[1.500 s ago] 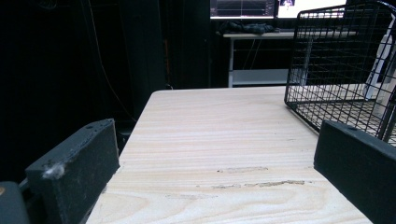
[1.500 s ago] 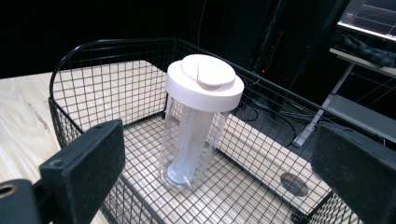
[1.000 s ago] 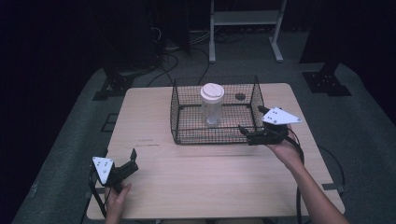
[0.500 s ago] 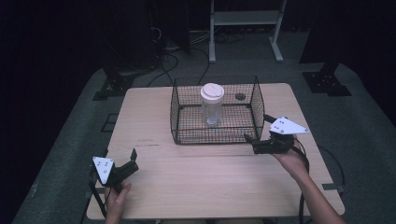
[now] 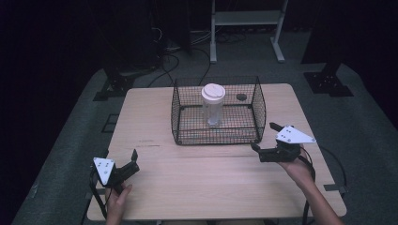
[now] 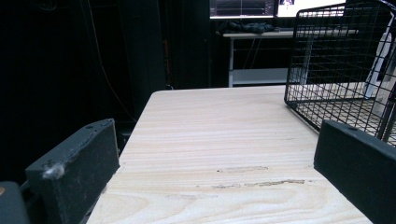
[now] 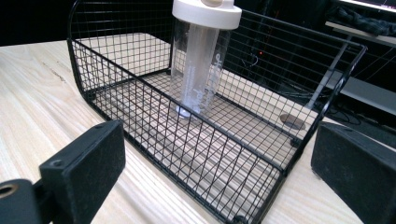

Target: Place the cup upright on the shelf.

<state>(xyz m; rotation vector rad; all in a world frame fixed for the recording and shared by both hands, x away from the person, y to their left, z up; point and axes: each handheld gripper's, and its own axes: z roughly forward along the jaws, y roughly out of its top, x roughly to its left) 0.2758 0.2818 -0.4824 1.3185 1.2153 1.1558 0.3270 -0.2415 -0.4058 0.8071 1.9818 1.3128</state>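
Now, with both grippers' fingers spread and empty, the right gripper [image 5: 264, 143] should rise over the wire basket [image 5: 259, 108] rim, then pinch the shaker bottle [image 5: 213, 104] below its lid.

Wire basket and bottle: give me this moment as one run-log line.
bottle: upright inside wire basket, lid on | right gripper: open, empty, near basket's front right corner | left gripper: open, empty, at table front left

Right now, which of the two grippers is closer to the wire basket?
The right. The right gripper sits just off the near right corner of the wire basket, jaws open toward it. The left gripper is open, well away by the table's near left edge.
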